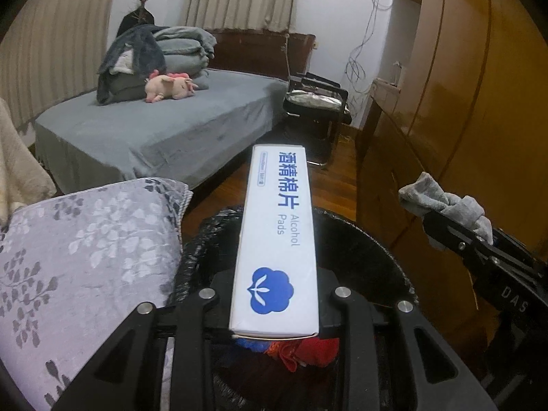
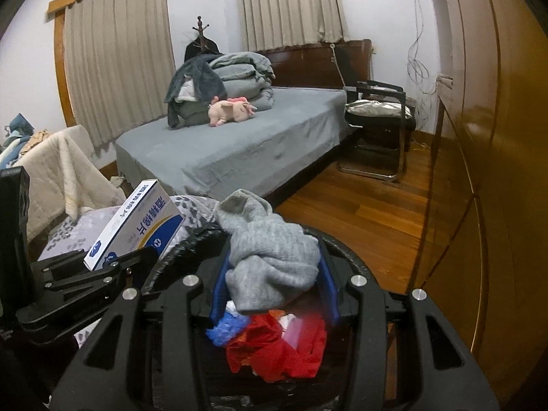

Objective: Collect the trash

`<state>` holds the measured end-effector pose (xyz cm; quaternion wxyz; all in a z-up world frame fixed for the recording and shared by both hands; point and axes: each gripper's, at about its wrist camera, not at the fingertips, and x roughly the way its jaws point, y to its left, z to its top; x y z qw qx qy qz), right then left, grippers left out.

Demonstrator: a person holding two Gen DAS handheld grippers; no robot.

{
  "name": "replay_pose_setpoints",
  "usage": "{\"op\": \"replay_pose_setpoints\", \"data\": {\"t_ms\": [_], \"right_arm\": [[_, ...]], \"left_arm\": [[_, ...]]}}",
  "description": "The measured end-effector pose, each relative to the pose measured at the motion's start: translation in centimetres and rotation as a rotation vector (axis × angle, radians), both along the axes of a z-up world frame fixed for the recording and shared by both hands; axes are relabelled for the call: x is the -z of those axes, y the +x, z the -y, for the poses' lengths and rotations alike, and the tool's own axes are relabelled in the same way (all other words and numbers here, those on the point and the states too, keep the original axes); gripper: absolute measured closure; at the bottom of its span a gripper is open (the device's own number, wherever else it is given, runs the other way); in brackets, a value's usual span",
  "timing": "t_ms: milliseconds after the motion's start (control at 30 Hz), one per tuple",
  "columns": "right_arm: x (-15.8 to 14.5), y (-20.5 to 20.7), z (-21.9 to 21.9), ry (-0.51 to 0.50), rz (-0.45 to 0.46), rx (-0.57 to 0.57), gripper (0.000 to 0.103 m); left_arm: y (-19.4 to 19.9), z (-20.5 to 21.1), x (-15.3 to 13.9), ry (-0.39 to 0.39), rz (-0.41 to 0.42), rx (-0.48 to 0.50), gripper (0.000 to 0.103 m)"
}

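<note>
The left gripper (image 1: pixel 274 311) is clenched on a box of alcohol pads (image 1: pixel 275 239), held over the black-lined bin (image 1: pixel 376 239). The right gripper (image 2: pixel 274 294) grips a gray sock (image 2: pixel 270 253) above the same bin, over red scraps (image 2: pixel 281 352). Risk: the long box may tip outward on release, landing on the floor or the patterned cushion (image 1: pixel 85 246) beside the rim.

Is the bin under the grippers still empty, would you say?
No: the trash bin already holds red scraps and blue scraps.
</note>
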<state>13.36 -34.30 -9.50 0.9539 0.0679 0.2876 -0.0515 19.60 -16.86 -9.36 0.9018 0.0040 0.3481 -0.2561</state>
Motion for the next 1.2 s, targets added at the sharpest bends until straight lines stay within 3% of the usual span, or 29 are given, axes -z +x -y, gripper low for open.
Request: {"op": "replay_pose_setpoints", "data": {"t_ms": [133,167,233,333,533,833,1200], "right_arm": [[1.3,0.9,0.6,-0.002,-0.023,0.012,0.057],[1.5,1.1,0.7,-0.001,-0.027,0.016,0.056],[2.2,1.5,1.0,0.003,-0.033,0.026,0.044],[2.6,1.9,1.5,0.004,-0.040,0.039,0.030],[1.6,1.3,1.5,0.013,-0.021,0.040,0.012],[-1.8,-1.3,-0.8,0.016,0.009,-0.045,0.006],[-5.7,-5.5,-4.6,-0.011,0.057,-0.127,0.005]], "left_arm": [[0.7,1.1,0.9,0.010,-0.016,0.017,0.071],[1.0,1.2,1.1,0.006,-0.024,0.026,0.062],[1.3,1.4,1.4,0.007,-0.024,0.025,0.048],[1.6,1.2,1.6,0.006,-0.035,0.022,0.036],[1.4,-0.4,0.8,0.016,-0.020,-0.019,0.023],[-1.9,-4.4,-1.9,0.024,0.016,-0.087,0.009],[-7.0,-9.1,-5.0,0.003,0.050,-0.185,0.006]]}}
